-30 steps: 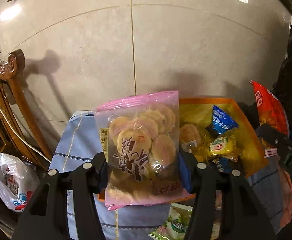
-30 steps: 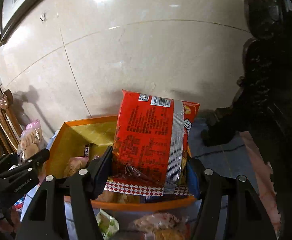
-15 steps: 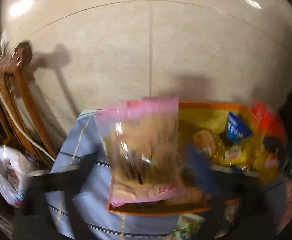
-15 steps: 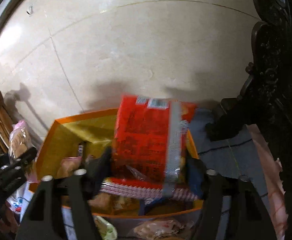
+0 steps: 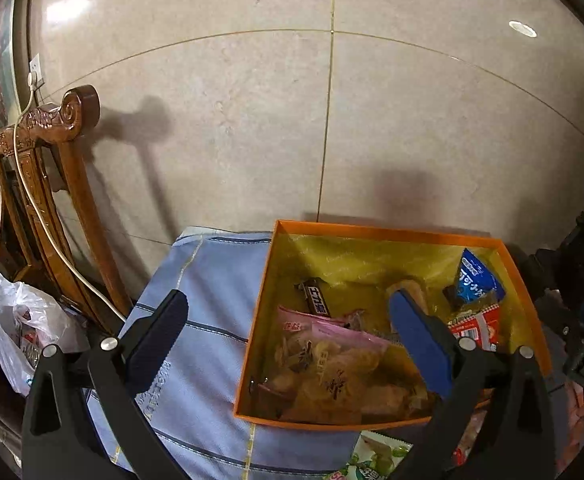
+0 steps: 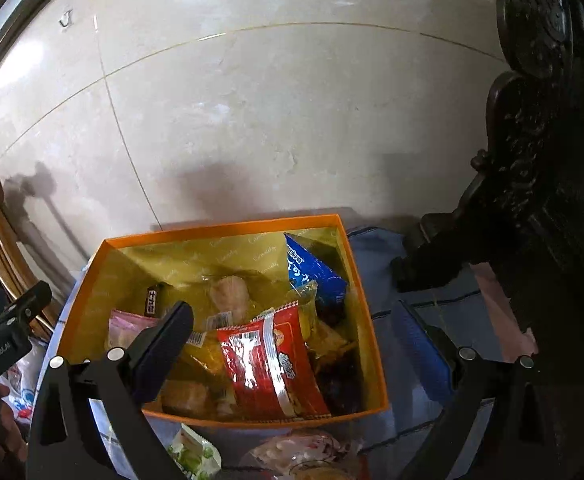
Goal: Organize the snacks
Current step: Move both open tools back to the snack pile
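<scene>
So we had both grippers hanging over the orange box (image 5: 387, 233), and each had just swung its jaws wide, nothing left between them. Below the left gripper (image 5: 288, 312) the pink cookie bag (image 5: 331, 356) lay flat in the box, clear plastic with round golden biscuits showing through and dark lettering on it. Under the right gripper (image 6: 292, 320) the red snack pack (image 6: 270, 364) sat tilted on the pile, glossy red with a silver seam strip down the back and a checkered edge on top. Past both sets of fingers we could see a blue packet (image 6: 311, 270) leaning in the far corner and a dark chocolate bar (image 5: 317, 300). The box sat on a blue striped cloth (image 5: 208, 280).
</scene>
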`<state>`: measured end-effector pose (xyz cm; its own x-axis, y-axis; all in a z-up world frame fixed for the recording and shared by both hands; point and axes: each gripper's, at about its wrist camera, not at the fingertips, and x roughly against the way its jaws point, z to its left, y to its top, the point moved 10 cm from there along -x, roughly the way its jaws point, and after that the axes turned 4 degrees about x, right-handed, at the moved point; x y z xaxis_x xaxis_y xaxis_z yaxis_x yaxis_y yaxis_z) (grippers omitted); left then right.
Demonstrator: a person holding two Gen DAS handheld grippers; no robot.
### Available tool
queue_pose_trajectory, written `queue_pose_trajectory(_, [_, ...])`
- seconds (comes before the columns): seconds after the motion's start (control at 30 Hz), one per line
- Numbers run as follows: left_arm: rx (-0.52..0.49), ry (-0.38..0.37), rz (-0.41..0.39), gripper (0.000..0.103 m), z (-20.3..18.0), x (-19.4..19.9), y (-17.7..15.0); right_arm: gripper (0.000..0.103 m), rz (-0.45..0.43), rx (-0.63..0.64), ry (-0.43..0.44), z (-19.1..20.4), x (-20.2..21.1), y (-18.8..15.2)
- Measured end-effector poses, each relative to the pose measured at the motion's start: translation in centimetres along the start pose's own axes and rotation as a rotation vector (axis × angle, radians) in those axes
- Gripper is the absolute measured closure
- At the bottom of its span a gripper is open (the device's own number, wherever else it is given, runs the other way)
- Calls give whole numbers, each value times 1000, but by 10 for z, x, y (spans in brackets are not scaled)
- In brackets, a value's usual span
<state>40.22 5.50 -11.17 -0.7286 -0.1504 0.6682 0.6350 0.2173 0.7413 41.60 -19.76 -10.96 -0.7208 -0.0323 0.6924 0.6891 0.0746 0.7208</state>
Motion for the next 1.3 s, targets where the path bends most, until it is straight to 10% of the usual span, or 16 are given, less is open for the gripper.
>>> queue_pose_trajectory(0.23, [-79,18,51,4,10,16,-39,3,52,-21,-83,-37,34,-46])
queue_pose_trajectory(0.4, [-128,19,116,4,21,25,-89,3,152,-64,-215,-83,60,-138])
queue_pose_trajectory(0.6, [-194,44,149,4,20,35,-138,3,320,-165,-104,-71,46,-242])
queue_pose_trajectory(0.97, [-326,100,241,4,25,46,-201,3,225,-163,86,-8,5,-232])
queue_pose_trajectory(1.03, [-329,94,273,4,28,48,-216,3,240,-83,15,-4,-4,-236])
queue_pose_trajectory(1.17, [-351,87,313,4,26,51,-241,36,226,-41,-9,-1,7,-228])
queue_pose_trajectory(1.3, [-334,-24,297,4,5,73,-267,44,257,-104,18,-7,21,-237])
